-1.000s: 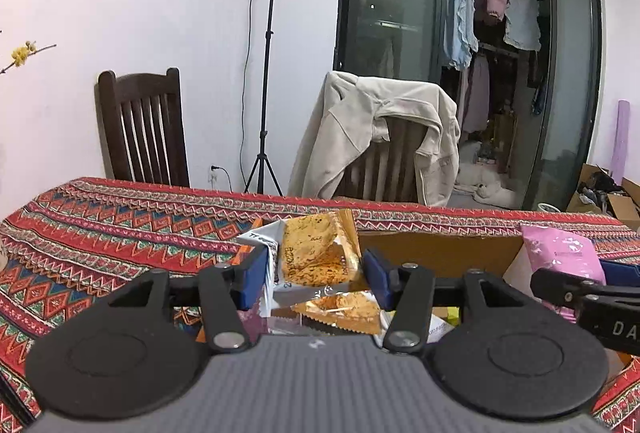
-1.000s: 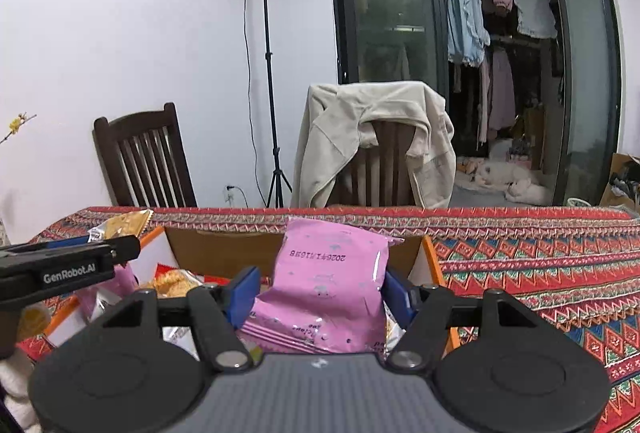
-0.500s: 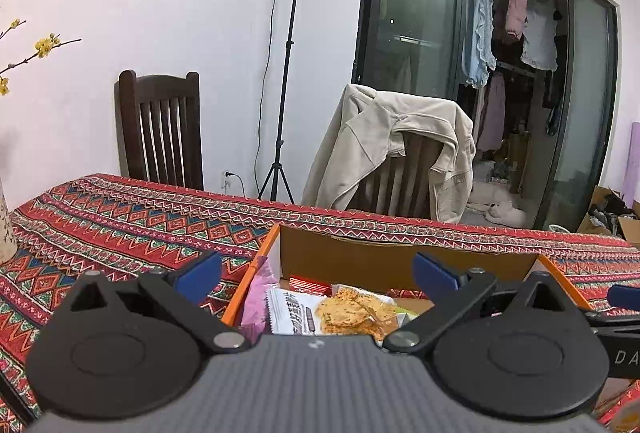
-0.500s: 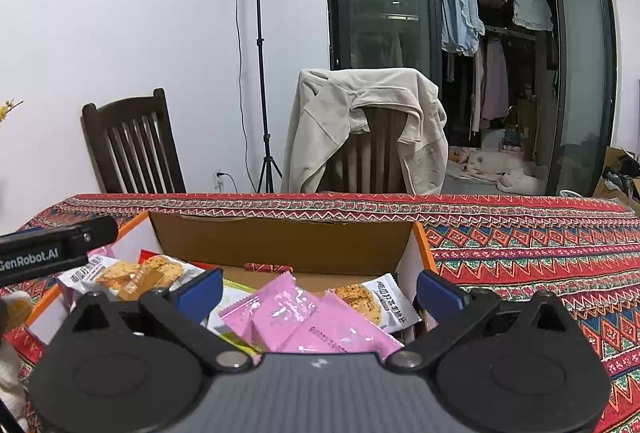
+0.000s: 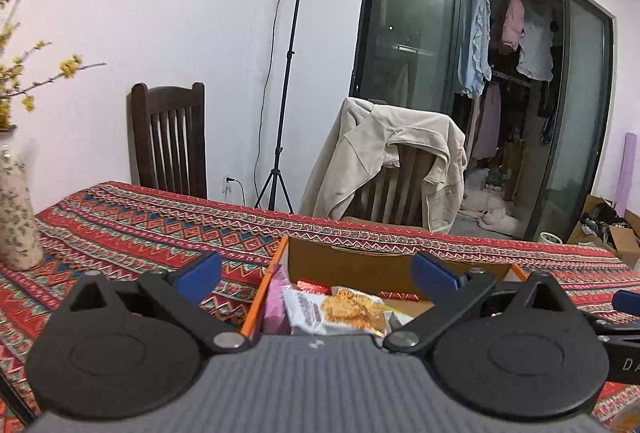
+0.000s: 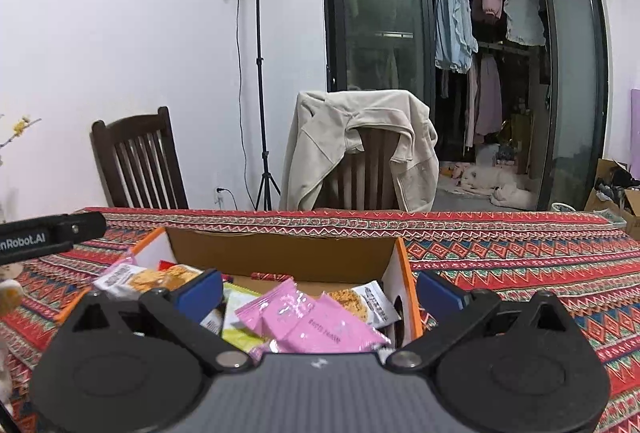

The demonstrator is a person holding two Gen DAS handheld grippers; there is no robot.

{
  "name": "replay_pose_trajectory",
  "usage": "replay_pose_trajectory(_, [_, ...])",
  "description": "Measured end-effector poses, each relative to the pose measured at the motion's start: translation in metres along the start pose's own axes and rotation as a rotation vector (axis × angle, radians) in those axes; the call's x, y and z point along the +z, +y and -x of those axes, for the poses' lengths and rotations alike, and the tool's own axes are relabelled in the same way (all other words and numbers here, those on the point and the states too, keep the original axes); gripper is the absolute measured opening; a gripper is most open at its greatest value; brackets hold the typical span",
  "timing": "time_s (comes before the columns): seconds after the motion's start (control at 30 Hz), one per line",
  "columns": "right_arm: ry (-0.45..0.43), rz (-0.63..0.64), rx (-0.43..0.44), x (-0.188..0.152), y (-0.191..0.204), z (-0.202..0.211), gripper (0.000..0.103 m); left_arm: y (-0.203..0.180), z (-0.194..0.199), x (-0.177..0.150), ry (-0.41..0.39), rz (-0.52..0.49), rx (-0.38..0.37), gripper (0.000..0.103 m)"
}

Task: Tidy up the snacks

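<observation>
Now both spread wide, left hand-held gripper (image 5: 316, 275), right hand-held gripper (image 6: 320, 287), above snack box (image 6: 406, 273).

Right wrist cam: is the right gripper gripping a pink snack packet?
No: the right gripper is wide open, and the pink snack packets lie loose in the orange-edged cardboard box.

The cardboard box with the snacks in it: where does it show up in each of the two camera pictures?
Left wrist view: the cardboard box sits low in the middle, just beyond the open left gripper.
Right wrist view: the box is low, centre-left, with pink packets in it.
Shared landmark: the chair draped with a beige jacket stands behind the table in both.
</observation>
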State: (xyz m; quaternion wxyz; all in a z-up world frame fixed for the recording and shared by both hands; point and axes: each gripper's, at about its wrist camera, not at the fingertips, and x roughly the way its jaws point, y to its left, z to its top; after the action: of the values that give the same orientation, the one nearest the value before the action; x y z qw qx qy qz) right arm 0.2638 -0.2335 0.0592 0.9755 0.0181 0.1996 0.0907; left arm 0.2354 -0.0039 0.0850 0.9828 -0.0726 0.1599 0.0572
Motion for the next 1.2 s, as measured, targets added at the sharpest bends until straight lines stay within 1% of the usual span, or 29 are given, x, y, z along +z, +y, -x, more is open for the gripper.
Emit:
replay_pose_trajectory(0.13, [-0.012,-0.01,0.01,-0.008,0.001,0.034,0.103,0.008,0.036,-0.005,0.005,0.0,-0.005,0.103])
replay_pose_trajectory(0.37, [-0.02,-0.028,0.03,-0.032,0.001,0.089,0.103,0.019,0.096,-0.029,0.022,-0.008,-0.036,0.103])
replay_pose_trajectory(0.5, [-0.018,-0.034,0.038,-0.049,0.002,0.118,0.103,0.019,0.12,-0.043,0.035,-0.037,-0.052,0.103])
replay_pose_trajectory(0.7, [-0.022,-0.025,0.057,-0.074,0.004,0.156,0.103,0.021,0.157,-0.063,0.021,-0.057,-0.088,0.103])
replay_pose_trajectory(0.9, [-0.014,-0.024,0.07,-0.095,0.002,0.181,0.103,0.026,0.185,-0.081,0.0,-0.082,-0.104,0.103])
replay_pose_trajectory(1.03, [-0.003,-0.03,0.078,-0.108,0.001,0.192,0.103,0.03,0.194,-0.093,0.004,-0.098,-0.108,0.103])
replay_pose_trajectory(1.2, [0.022,-0.035,0.074,-0.121,-0.001,0.198,0.103,0.035,0.199,-0.107,0.027,-0.114,-0.123,0.103])
